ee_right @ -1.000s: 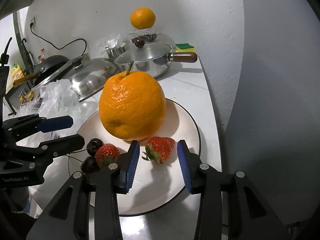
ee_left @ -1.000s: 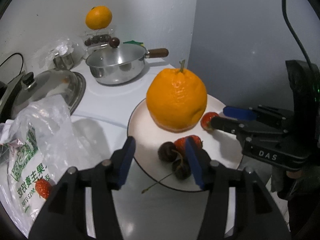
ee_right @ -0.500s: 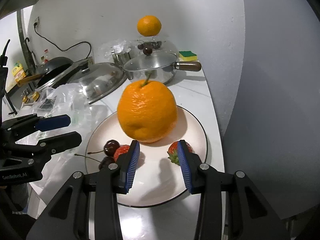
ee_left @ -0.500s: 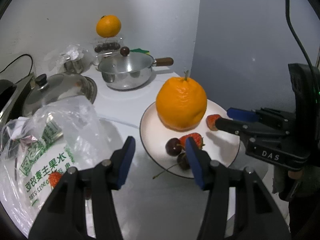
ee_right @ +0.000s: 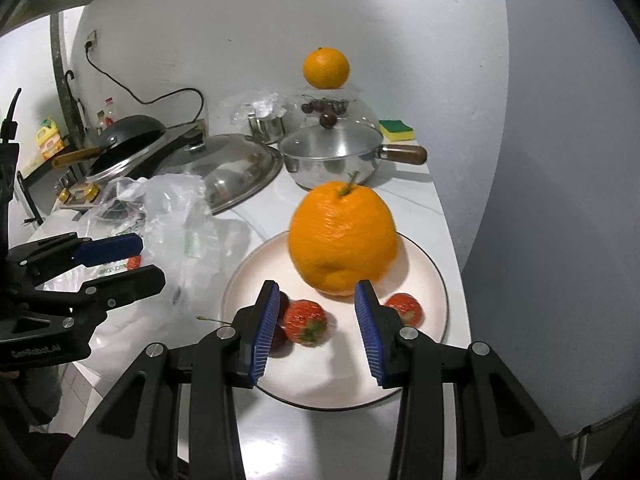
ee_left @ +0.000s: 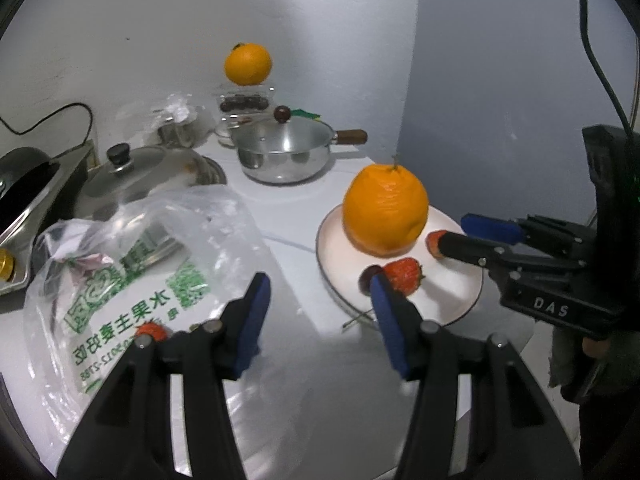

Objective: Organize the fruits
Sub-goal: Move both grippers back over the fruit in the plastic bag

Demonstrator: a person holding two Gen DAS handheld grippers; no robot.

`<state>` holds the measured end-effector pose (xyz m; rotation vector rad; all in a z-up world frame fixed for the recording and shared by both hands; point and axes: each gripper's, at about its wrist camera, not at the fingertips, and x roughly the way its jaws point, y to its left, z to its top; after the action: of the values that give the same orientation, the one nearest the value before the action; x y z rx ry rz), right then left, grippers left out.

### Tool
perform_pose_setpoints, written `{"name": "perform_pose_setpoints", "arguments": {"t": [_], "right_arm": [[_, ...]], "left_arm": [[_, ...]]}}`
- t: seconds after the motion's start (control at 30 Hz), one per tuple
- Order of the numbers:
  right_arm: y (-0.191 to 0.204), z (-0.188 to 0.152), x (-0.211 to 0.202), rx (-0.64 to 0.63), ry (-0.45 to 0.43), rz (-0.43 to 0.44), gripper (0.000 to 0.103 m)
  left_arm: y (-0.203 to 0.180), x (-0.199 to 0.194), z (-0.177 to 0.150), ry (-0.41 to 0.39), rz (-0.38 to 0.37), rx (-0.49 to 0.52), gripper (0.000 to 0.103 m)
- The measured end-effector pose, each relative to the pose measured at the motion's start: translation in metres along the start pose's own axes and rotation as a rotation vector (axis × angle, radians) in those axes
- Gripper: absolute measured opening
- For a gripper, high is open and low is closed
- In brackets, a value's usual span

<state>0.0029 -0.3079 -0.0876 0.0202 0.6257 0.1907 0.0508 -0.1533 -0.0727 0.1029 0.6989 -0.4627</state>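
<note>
A large orange (ee_right: 342, 238) stands on a white plate (ee_right: 436, 280) with two strawberries (ee_right: 304, 324) (ee_right: 404, 308) and dark cherries (ee_right: 282, 304) in front of it. My right gripper (ee_right: 316, 320) hovers open above the plate's near side and holds nothing. In the left wrist view the same orange (ee_left: 384, 210), strawberry (ee_left: 402, 276) and plate (ee_left: 332, 280) lie ahead to the right. My left gripper (ee_left: 320, 320) is open and empty over bare counter between the plate and a clear printed plastic bag (ee_left: 132, 280). One strawberry (ee_left: 152, 332) lies inside that bag.
At the back a small orange (ee_right: 326, 68) sits on a glass dish of cherries (ee_right: 324, 106). A lidded saucepan (ee_right: 332, 152), a big steel lid (ee_right: 224, 172), a sponge (ee_right: 396, 130) and a black wok (ee_right: 124, 136) crowd the counter. The counter edge runs just right of the plate.
Both grippers have drawn back and risen from the plate, so the fruit looks smaller and farther. The left view now takes in more of the bag. Neither jaw opening has changed.
</note>
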Motion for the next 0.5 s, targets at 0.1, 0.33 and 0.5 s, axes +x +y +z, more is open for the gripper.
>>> {"name": "perform_pose_setpoints", "arguments": {"t": [0.1, 0.33, 0.5], "right_arm": [[0.011, 0.002, -0.001, -0.014, -0.002, 0.007, 0.043], [0.036, 0.006, 0.001, -0.047, 0.000, 0.026, 0.043], [0.053, 0.008, 0.002, -0.068, -0.001, 0.038, 0.043]], "left_arm": [[0.009, -0.007, -0.003, -0.008, 0.012, -0.015, 0.054], [0.029, -0.024, -0.014, -0.021, 0.036, -0.047, 0.054], [0.044, -0.035, -0.021, -0.031, 0.052, -0.072, 0.054]]}}
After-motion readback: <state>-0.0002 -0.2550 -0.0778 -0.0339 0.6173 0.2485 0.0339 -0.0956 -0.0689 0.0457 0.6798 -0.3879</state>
